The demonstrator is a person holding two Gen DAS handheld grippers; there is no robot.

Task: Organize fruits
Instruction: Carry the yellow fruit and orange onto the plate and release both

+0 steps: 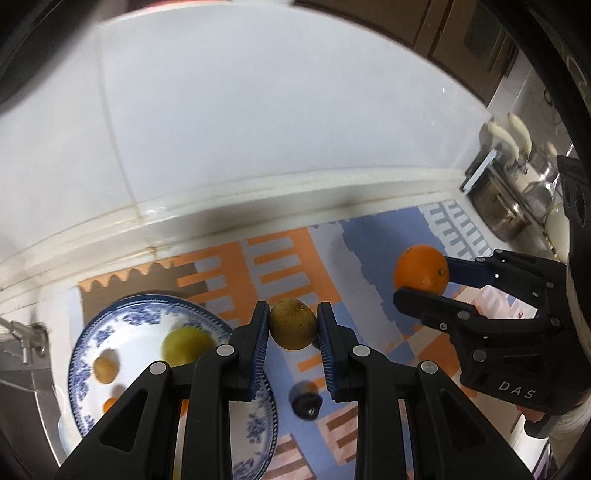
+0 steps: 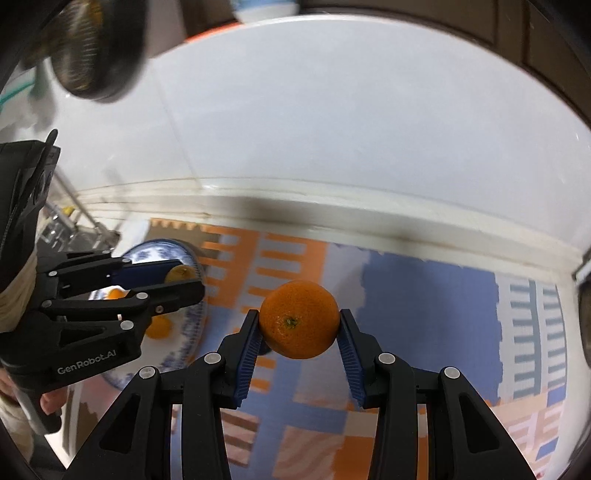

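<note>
Plate [image 1: 122, 314] sits down-left of the left hand-held gripper [image 1: 292, 325], which is clamped on a small brownish-green fruit [image 1: 292, 323], so that one's nearer. Right hand-held gripper [image 2: 299, 321] pinches an orange [image 2: 299, 319] over the patterned mat [image 2: 424, 295], farther off to the plate's right.

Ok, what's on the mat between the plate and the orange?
Left wrist view: the left gripper holding a brownish-green fruit, and one dark fruit on the mat, between plate and orange.

A glossy white tiled wall [image 1: 240, 122] fills the upper frame above a patterned orange-and-blue mat [image 2: 424, 295], dark wooden cabinets [image 1: 454, 29] at upper right.
</note>
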